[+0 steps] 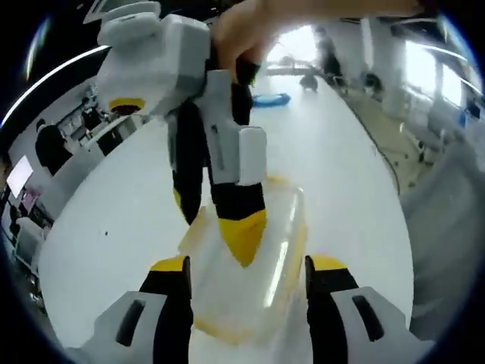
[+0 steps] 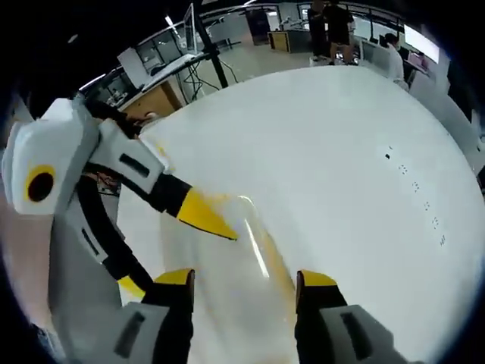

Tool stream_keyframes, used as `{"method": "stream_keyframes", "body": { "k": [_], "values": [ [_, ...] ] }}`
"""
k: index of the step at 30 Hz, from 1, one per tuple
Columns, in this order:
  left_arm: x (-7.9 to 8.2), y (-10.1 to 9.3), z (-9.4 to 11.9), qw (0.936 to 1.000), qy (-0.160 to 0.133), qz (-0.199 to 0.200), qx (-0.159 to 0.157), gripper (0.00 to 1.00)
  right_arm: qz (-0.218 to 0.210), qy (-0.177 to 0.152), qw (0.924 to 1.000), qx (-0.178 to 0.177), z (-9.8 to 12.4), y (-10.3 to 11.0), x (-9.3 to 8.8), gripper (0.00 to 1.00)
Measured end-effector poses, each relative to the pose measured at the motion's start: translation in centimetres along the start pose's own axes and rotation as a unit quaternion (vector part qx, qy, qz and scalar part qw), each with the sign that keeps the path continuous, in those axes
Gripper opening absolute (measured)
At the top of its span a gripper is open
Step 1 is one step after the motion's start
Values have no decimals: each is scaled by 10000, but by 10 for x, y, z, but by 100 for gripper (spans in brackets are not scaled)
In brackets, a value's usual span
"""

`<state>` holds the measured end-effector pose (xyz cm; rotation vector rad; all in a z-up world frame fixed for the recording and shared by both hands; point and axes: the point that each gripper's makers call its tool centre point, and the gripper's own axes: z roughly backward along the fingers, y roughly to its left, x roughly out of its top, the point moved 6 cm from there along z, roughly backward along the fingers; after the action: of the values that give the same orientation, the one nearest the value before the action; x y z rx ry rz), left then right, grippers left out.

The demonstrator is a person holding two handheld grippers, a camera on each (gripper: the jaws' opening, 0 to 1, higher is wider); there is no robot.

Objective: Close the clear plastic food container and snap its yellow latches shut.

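Jaws of the left gripper point(image 1: 246, 274) stand wide apart at the bottom of the left gripper view, straddling the near end of the clear plastic container point(image 1: 250, 262), which sits on the white table point(image 1: 114, 220); whether the jaw pads actually touch its sides I cannot tell. The container's lid looks to be lying down over the box, with a yellow latch point(image 1: 216, 330) showing along the near edge, though the blur keeps me from saying whether it is snapped. Just beyond, the right gripper point(image 1: 220, 227) comes down from above, a hand point(image 1: 242, 34) gripping its top, and one yellow-tipped finger point(image 1: 242, 235) presses onto or rests just over the lid while the other hangs beside the container's left edge, so those jaws are parted too. In the right gripper view, that gripper's own jaws point(image 2: 246, 284) are likewise spread, with the container point(image 2: 242, 258) a smeared clear shape between and ahead of them, and the left gripper point(image 2: 159, 243) reaches in from the left, its yellow finger point(image 2: 204, 216) lying across the container's top. Further off, the table runs bare and white toward desks, monitors and standing people point(image 2: 333, 26) at the back of the room.
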<state>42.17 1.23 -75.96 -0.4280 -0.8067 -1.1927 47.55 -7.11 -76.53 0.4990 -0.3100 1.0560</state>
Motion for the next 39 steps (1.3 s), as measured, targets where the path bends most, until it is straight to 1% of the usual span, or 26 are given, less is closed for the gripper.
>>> {"method": "stream_keyframes", "body": {
  "k": [1,3,4,5,6,7,9,10,11,12,14,15,16,17,19,21,24,25,27,29,30,31,33,34,36,39],
  "values": [
    [-1,2,1,10000,15,61,65,58,-5,-45,10000,-40,1,0,-1,53],
    [-2,5,4,9998,32,-18,179,57,-191,-118,9996,-165,4,-2,-3,53],
    [-3,6,5,9997,35,46,224,57,-219,-160,9995,-184,6,-2,-3,53],
    [-4,8,6,9991,2,300,304,56,-327,-246,9989,-229,9,-3,-3,53],
    [-5,10,7,9984,-29,460,325,56,-406,-280,9985,-241,10,-2,-3,53],
    [-6,12,8,9977,-42,577,363,56,-452,-302,9982,-256,13,-1,-4,54],
    [-8,15,10,9968,-19,658,446,56,-588,-332,9973,-297,15,1,-7,54],
    [-11,15,11,9957,-19,808,461,56,-630,-407,9966,-338,18,2,-8,54],
    [-14,12,12,9935,14,1089,329,55,-651,-459,9962,-345,19,4,-9,54],
    [-16,11,12,9924,27,1197,294,55,-796,-537,9946,-391,20,5,-11,54],
    [-21,13,14,9916,30,1235,395,55,-926,-608,9927,-479,22,6,-15,54],
    [-24,13,16,9904,40,1310,439,55,-1005,-647,9912,-560,23,5,-19,54],
    [-23,13,18,9892,-74,1383,476,54,-1057,-714,9897,-645,25,5,-22,54],
    [-24,13,20,9881,-44,1448,521,53,-1106,-725,9886,-717,26,4,-24,54],
    [-25,16,21,9862,-2,1548,587,52,-1155,-772,9853,-992,28,-1,-31,53],
    [-26,19,22,9842,-31,1654,638,52,-1256,-719,9829,-1142,30,-3,-38,53],
    [-29,23,23,9801,-29,1819,787,51,-1418,-781,9799,-1166,32,-3,-43,53],
    [-30,25,24,9787,-34,1883,819,51,-1533,-814,9777,-1182,33,-3,-45,53],
    [-31,25,24,9767,-43,1979,830,50,-1544,-847,9770,-1206,35,-1,-47,53],
    [-32,25,24,9747,-30,2069,844,50,-1603,-923,9737,-1332,37,1,-50,53],
    [-34,24,23,9735,-53,2125,839,50,-1576,-1045,9715,-1432,38,3,-50,53],
    [-35,23,23,9712,-104,2215,875,48,-1569,-1031,9719,-1423,39,7,-53,52],
    [-37,20,23,9649,-195,2463,892,48,-1651,-1088,9686,-1508,39,9,-60,52],
    [-38,20,23,9632,-226,2523,905,48,-1754,-1138,9658,-1535,40,10,-64,52],
    [-40,19,23,9601,-247,2634,908,47,-1844,-1172,9632,-1568,41,11,-70,52],
    [-40,18,23,9565,-262,2768,886,47,-1899,-1151,9628,-1539,41,16,-77,51]
  ]
}}
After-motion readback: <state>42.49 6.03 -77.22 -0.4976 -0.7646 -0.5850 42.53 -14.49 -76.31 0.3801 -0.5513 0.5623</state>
